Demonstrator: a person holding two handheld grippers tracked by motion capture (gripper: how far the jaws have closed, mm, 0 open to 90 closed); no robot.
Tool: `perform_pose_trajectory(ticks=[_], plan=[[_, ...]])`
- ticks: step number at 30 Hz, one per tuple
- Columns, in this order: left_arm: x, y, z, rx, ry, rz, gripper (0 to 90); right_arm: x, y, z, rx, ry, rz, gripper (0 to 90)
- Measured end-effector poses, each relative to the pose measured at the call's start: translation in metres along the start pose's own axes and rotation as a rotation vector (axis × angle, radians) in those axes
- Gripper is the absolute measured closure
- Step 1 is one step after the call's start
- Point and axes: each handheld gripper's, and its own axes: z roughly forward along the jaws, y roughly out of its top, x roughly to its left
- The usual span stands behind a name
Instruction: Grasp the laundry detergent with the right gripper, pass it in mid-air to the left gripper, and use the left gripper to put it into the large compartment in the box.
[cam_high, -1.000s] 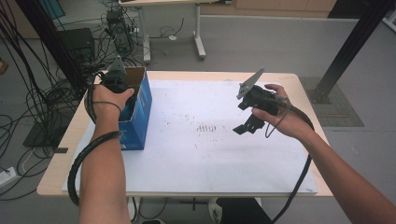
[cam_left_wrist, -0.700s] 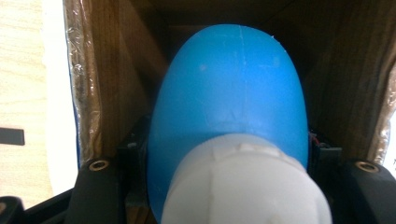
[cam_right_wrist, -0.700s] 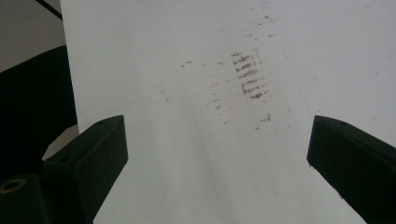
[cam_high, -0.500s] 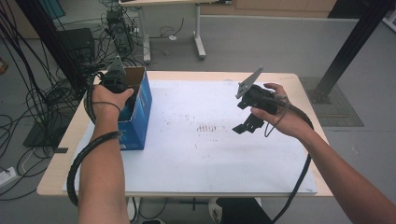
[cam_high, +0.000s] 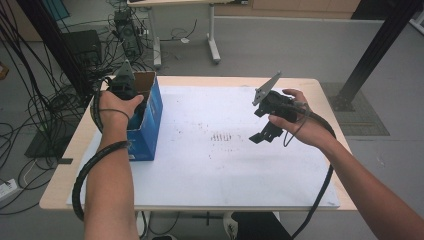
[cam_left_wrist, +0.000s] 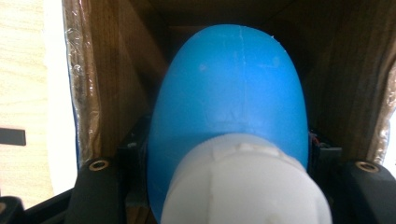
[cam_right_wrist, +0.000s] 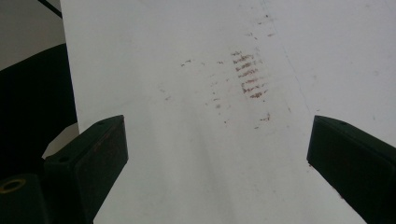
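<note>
Wooden table (cam_high: 65, 165), stained white sheet (cam_high: 225, 165) covering it, open blue box (cam_high: 150, 127) at left edge

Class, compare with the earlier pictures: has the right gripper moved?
No. The right gripper hangs just right of the brown marks on the white sheet, as before.

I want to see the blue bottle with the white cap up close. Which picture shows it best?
The left gripper view: the blue plastic bottle with the white cap is big and close between the fingers, inside the brown cardboard box. The high view hides it within the box. The right gripper view faces the white tabletop.
</note>
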Motion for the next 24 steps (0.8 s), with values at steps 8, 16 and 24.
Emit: perform_pose_trajectory(ticks=[8, 16, 24], plan=[[-0.0006, 0.0002, 0.0, 0.002, 0.003, 0.002, 36.3, -0.0003, -0.0003, -0.0009, 0.001, 0.0, 0.002, 5.2], [-0.001, 0.0001, 0.0001, 0.003, 0.004, 0.003, 36.3, -0.0014, -0.001, -0.0023, 0.0, -0.003, 0.001, 5.2], [-0.002, 0.0001, 0.0, 0.004, 0.008, 0.005, 36.4, -0.0013, -0.0013, -0.0027, 0.003, -0.002, 0.0, 5.2]])
